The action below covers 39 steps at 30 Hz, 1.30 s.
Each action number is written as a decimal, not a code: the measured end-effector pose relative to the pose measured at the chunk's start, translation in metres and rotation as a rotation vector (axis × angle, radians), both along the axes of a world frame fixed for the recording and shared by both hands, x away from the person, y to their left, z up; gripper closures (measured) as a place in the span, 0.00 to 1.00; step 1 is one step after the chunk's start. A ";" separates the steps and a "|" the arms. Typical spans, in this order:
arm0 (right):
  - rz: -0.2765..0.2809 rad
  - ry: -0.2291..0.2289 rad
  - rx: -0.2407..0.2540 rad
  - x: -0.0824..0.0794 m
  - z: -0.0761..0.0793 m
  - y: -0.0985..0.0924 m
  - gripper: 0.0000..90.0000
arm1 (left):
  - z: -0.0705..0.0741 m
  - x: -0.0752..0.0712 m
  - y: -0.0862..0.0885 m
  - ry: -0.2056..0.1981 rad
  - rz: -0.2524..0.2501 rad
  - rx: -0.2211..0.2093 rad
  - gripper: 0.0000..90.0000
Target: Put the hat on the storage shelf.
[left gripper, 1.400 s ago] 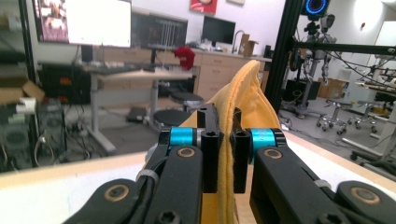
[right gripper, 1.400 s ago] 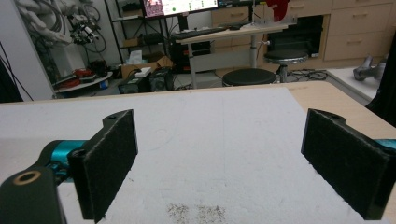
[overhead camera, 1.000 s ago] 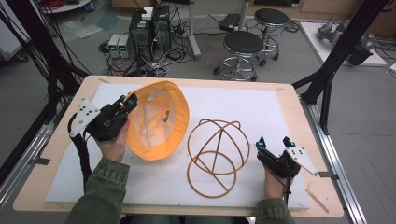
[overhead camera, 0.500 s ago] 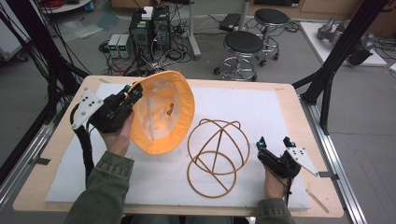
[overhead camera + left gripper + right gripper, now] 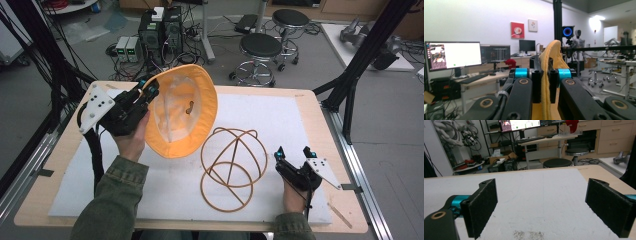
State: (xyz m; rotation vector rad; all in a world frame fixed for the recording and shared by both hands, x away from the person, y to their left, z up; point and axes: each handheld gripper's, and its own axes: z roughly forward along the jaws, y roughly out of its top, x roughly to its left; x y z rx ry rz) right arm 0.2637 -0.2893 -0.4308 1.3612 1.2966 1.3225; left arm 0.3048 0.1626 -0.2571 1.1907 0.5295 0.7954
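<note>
An orange cloth hat [image 5: 182, 112] with a white lining is held up off the table, tilted so its inside faces the camera. My left gripper [image 5: 149, 90] is shut on its brim at the upper left; in the left gripper view the orange brim [image 5: 545, 82] is pinched between the two black jaws. A brown wire frame [image 5: 232, 167] of crossed hoops rests on the white mat just right of the hat. My right gripper [image 5: 291, 151] sits low on the mat to the right of the frame, open, nothing between its pads [image 5: 482, 202].
A white mat [image 5: 280, 115] covers most of the wooden table [image 5: 310, 100]. Black frame posts [image 5: 360, 60] stand at the right, cables and computers on the floor behind. Two stools [image 5: 260, 47] stand beyond the far edge.
My left gripper has lifted the hat off the mat and tipped it upright, moving it up and slightly right. The right gripper and the wire frame have stayed put.
</note>
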 end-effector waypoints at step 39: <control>-0.001 0.002 0.011 0.000 0.001 -0.001 0.11 | 0.044 -0.024 -0.117 -0.070 -0.272 0.186 0.96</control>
